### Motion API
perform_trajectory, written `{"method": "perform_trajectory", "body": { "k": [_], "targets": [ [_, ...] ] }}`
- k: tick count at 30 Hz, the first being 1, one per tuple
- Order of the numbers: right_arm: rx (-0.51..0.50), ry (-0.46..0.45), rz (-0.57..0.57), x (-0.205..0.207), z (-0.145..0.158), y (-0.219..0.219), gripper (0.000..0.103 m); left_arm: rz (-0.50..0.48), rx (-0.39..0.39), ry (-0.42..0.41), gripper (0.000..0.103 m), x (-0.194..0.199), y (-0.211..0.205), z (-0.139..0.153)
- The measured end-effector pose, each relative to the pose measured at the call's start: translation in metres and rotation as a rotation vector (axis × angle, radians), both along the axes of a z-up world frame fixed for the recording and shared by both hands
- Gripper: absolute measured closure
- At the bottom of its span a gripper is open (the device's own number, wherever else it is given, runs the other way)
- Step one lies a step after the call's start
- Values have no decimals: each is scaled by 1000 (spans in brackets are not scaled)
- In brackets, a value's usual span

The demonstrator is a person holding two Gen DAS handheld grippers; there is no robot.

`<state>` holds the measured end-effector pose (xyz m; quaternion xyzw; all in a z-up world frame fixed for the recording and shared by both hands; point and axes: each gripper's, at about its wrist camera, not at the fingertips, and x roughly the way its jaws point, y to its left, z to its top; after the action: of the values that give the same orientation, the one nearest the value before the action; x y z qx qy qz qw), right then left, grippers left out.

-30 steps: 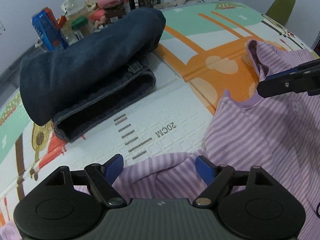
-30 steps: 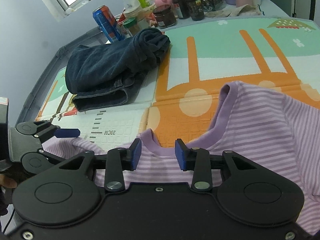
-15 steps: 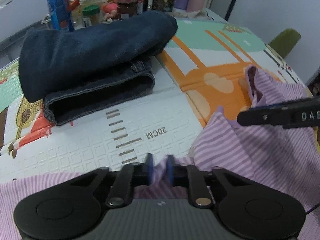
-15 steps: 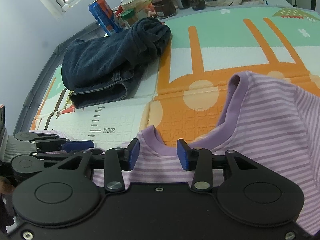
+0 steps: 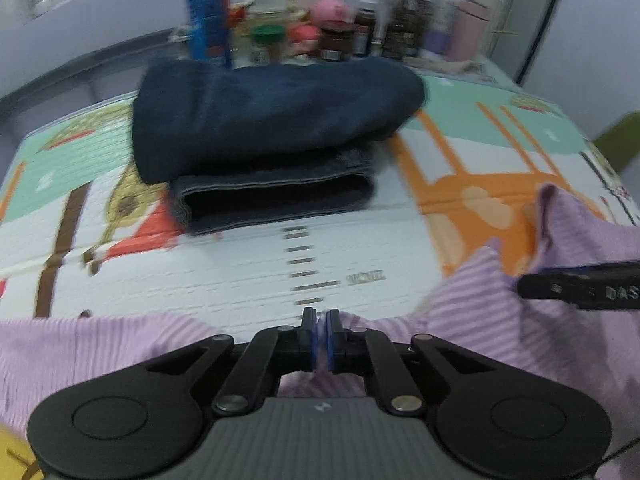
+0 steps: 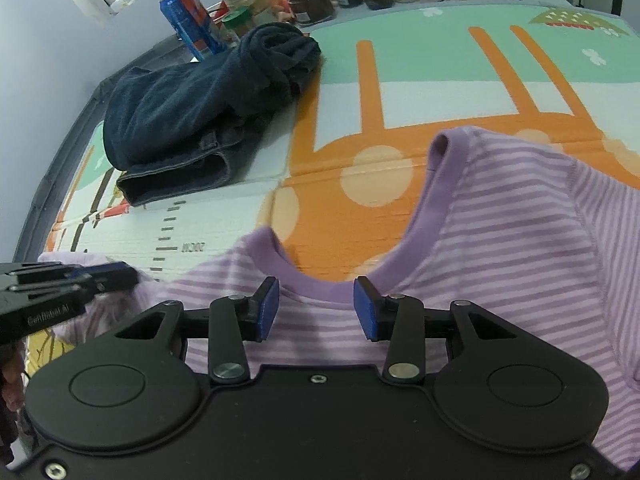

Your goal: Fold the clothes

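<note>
A purple striped shirt (image 6: 500,240) lies on the patterned play mat (image 6: 400,72), neckline toward the far side. My right gripper (image 6: 316,306) stands open just above the solid purple collar band, with one finger on each side of the neckline dip. My left gripper (image 5: 320,330) is shut on the shirt's (image 5: 480,320) near edge, and striped cloth bunches under its jaws. In the right wrist view the left gripper (image 6: 108,276) shows at the left edge, pinching that cloth. The left wrist view is blurred; the right gripper's finger (image 5: 580,288) shows at its right edge.
Folded dark blue garments (image 5: 272,132) (image 6: 192,112) are stacked on the mat's far left. Behind them, bottles, jars and a blue can (image 5: 208,20) (image 6: 188,20) crowd the table's far edge. A green chair (image 5: 620,136) stands at the right.
My left gripper went from open to shut on the shirt's edge, and its view has swung left. The right gripper stays open at the collar, barely shifted.
</note>
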<state>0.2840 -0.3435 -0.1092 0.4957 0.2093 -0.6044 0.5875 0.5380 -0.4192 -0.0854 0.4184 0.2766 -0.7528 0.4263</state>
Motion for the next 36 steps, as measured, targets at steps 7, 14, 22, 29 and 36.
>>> {"method": "perform_trajectory", "body": {
  "k": [7,14,22,29,36],
  "targets": [
    [38,75,11,-6,-2,4,64,81,12,-40,98,18,-4,-7],
    [91,197,23,-4,-5,3,63,189,73,-65,97,36,-9,-23],
    [97,181,32,-11,-8,3,62,264,81,-58,90,46,-11,-23],
    [93,184,29,-11,-3,2,62,238,9,49,86,44,-9,1],
    [-39,90,94,1,26,-12,58,124,-49,132,39,17,-10,31]
  ]
}}
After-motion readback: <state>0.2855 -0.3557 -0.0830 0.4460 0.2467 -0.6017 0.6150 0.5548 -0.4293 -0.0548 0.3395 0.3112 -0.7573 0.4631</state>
